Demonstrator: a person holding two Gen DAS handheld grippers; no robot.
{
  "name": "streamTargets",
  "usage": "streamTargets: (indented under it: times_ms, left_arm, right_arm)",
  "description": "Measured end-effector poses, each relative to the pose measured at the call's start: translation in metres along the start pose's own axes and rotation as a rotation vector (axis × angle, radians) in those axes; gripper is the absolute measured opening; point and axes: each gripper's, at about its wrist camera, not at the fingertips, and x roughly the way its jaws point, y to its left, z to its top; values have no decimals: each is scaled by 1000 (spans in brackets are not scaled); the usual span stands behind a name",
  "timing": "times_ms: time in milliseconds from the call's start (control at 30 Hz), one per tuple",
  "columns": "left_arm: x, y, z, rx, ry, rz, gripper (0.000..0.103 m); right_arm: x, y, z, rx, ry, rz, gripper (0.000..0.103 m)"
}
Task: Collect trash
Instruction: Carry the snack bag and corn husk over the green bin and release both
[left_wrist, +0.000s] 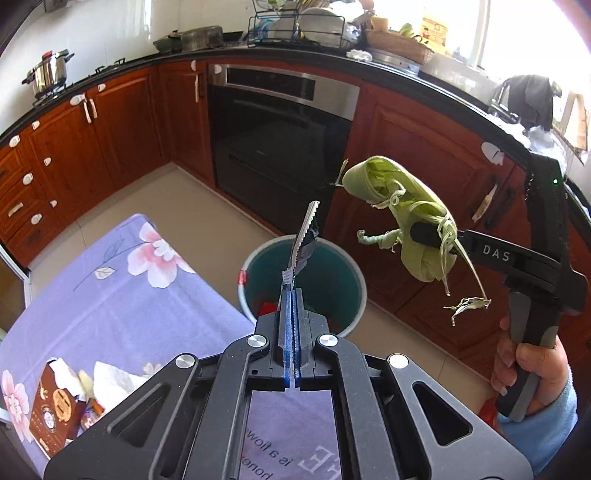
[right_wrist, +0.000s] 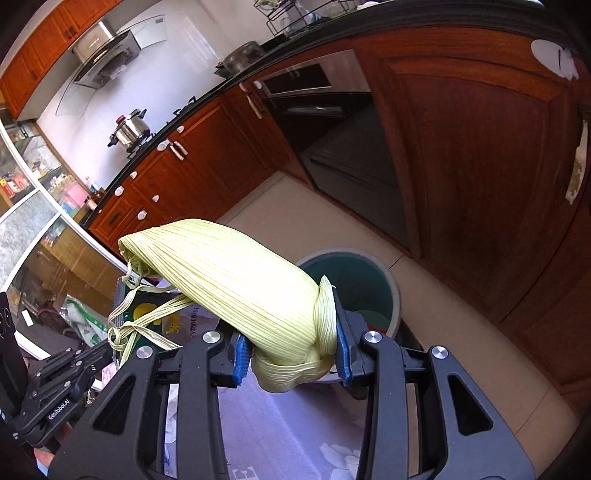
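My left gripper (left_wrist: 293, 291) is shut on a thin silver and dark wrapper (left_wrist: 303, 240) with a serrated edge, which sticks up over the round trash bin (left_wrist: 334, 275) lined in green. To the right a hand holds my right gripper (left_wrist: 432, 236), shut on a pale green corn husk (left_wrist: 395, 206) with loose strips hanging. In the right wrist view the blue pads of the right gripper (right_wrist: 291, 354) press on the husk's (right_wrist: 236, 273) bunched end. The bin (right_wrist: 354, 280) stands on the floor just beyond it, with some red and green trash inside.
A table with a purple floral cloth (left_wrist: 110, 288) lies at lower left, carrying a brown box (left_wrist: 55, 413) and crumpled tissue (left_wrist: 110, 380). Wooden cabinets (left_wrist: 424, 147) and a black oven (left_wrist: 280, 140) close off the floor behind the bin. The left gripper's black body (right_wrist: 59, 402) shows at lower left.
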Motion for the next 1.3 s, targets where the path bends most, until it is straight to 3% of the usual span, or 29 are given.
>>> streamTargets:
  times_ms: [300, 667, 700, 733, 800, 1133, 1300]
  left_arm:
    - [87, 4, 15, -51, 90, -57, 1]
    - [159, 10, 23, -67, 209, -80, 5]
    - [161, 11, 23, -67, 215, -78, 16]
    - [163, 12, 23, -69, 219, -75, 40]
    - [160, 15, 22, -71, 187, -44, 60]
    - [139, 37, 14, -123, 179, 8, 83]
    - [125, 37, 14, -116, 165, 22, 95]
  right_arm:
    - [55, -16, 13, 14, 68, -85, 35]
    - [111, -24, 8, 36, 155, -135, 35]
    - [114, -23, 8, 35, 160, -138, 35]
    - [117, -24, 8, 34, 165, -141, 36]
    - [123, -22, 9, 33, 173, -146, 36]
    - [144, -15, 2, 24, 217, -139, 43]
    - [141, -10, -1, 20, 210, -136, 71]
